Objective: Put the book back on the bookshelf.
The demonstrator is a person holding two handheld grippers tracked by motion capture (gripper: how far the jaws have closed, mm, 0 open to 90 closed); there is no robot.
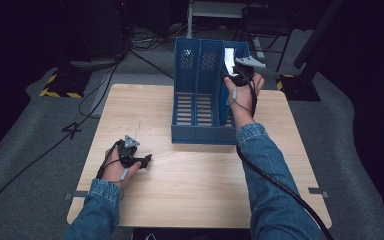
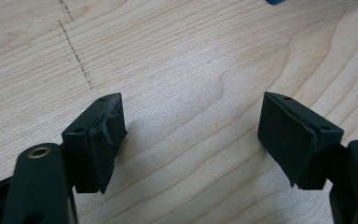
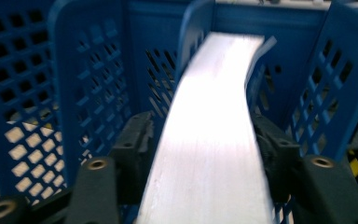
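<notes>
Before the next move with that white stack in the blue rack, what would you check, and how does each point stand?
1. White stack inside the rack's right-hand compartment: ok, it stands between two blue walls.
2. Right gripper around the stack: ok, a jaw sits on either side of it.
3. Right pads pressing the stack: cannot tell, the edges blur into the jaws.
4. Stack straight: not ok, it bows to one side toward its top.
5. Left gripper out of the way: ok, jaws open over bare table, nothing between them.
6. Rack standing square on the table: ok in the high view.
</notes>
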